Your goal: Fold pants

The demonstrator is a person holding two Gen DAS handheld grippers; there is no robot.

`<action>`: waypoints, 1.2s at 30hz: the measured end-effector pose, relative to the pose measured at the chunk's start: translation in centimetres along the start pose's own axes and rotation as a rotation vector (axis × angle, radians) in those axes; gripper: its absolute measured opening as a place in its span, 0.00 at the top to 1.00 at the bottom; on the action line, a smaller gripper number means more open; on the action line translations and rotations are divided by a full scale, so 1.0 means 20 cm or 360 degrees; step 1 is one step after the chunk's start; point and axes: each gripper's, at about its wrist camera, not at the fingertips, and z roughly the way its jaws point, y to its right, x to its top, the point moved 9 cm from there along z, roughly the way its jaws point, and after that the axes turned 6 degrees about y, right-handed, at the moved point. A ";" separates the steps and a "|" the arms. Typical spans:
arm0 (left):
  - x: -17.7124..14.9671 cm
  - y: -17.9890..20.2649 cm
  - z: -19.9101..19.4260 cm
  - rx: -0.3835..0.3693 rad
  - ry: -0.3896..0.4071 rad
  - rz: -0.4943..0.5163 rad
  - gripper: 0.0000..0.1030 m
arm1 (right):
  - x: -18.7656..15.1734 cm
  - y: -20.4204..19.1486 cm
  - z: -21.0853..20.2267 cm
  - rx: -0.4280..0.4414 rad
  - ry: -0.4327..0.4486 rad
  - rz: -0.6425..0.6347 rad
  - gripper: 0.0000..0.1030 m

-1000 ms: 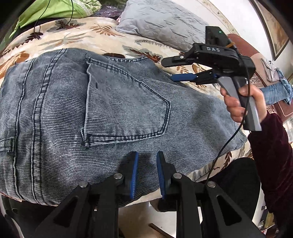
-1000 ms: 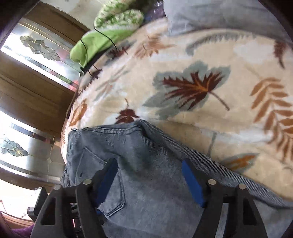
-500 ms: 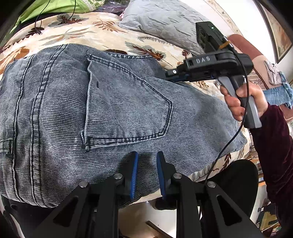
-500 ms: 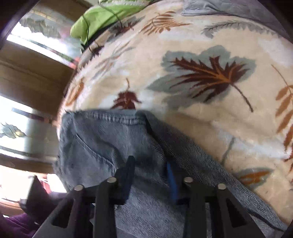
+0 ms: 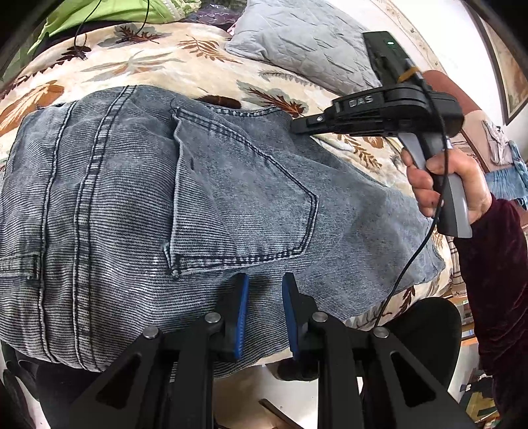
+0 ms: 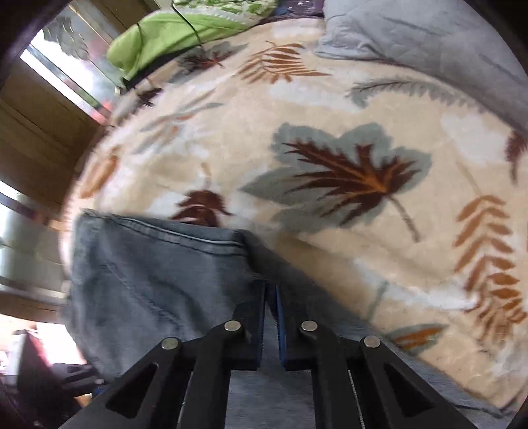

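Grey-blue jeans (image 5: 165, 198) lie back side up on a leaf-patterned bed cover (image 5: 132, 62), with one back pocket (image 5: 244, 204) in the middle of the left wrist view. My left gripper (image 5: 265, 313) is at the near edge of the jeans, its blue pads narrowly apart with denim between them. My right gripper (image 5: 295, 127), held by a hand (image 5: 429, 184), is at the far edge beyond the pocket. In the right wrist view its jaws are closing, and the gripper (image 6: 270, 303) pinches a raised fold of the jeans (image 6: 148, 280).
A grey pillow (image 5: 303, 43) lies at the back, with green bedding (image 5: 99, 13) and a black cable (image 5: 79, 36) at the far left. More blue denim (image 5: 508, 178) sits far right. A dark red sleeve (image 5: 495, 280) is at the right. Glass panels (image 6: 49, 82) stand left of the bed.
The right gripper's jaws went from wide apart to nearly together on a fold at the far edge of the jeans, and it shifted slightly. The left gripper keeps its hold.
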 end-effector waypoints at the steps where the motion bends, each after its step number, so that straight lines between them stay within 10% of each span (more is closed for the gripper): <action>1: 0.00 0.00 0.01 0.0006 -0.0006 0.0006 0.80 | 0.00 -0.01 -0.02 0.0051 0.0007 0.0003 0.91; 36: 0.02 0.06 0.01 0.0137 -0.0023 0.0101 0.80 | -0.11 0.04 0.09 0.0510 -0.0169 -0.0035 0.86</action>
